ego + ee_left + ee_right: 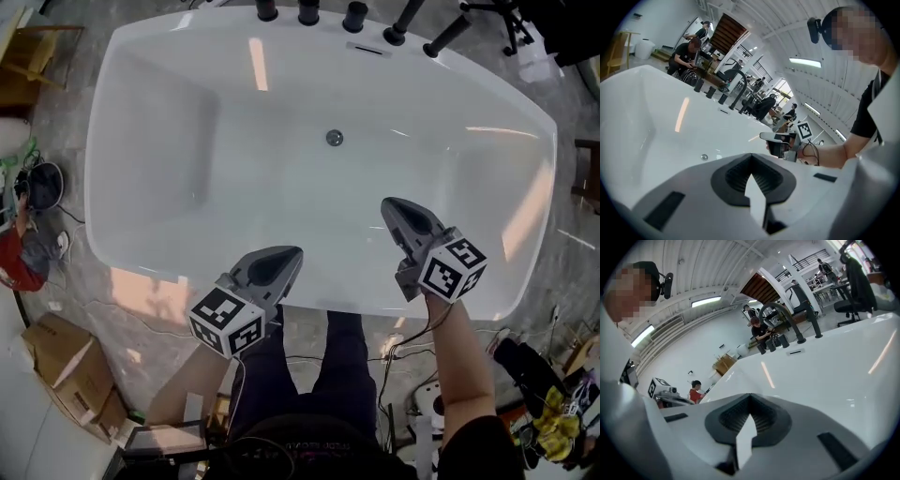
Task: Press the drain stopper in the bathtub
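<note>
From the head view, the white bathtub (150,141) fills most of the frame on a grey marbled floor (141,323). The drain stopper (335,138), small and round, sits on the tub's floor near the middle, towards the far side. The left gripper (284,259) hovers over the near rim. The right gripper (397,210) hangs over the tub's inside, well apart from the stopper. Each carries a marker cube (226,322) printed with black-and-white squares. Print on the person's dark shirt is too small to read. Black faucet fittings (308,11) line the far rim, cut off by the frame's top, above a narrow overflow slot (366,49). A cardboard box (66,370) lies at lower left and an office chair (506,19) is partly cropped at top right.

In the left gripper view, the left gripper (751,159) has its jaws closed together with nothing between them. Beyond them lies the tub's glossy floor with the stopper (704,157), and the right gripper (780,140) hangs to the right. People sit in a bright hall behind the fittings (710,91), too small to make out.

In the right gripper view, the right gripper (749,401) is also closed and empty. Its grey body hides the tub's floor. The curved spout (787,317), the slot (795,352) and a person in red (696,389) show beyond.
</note>
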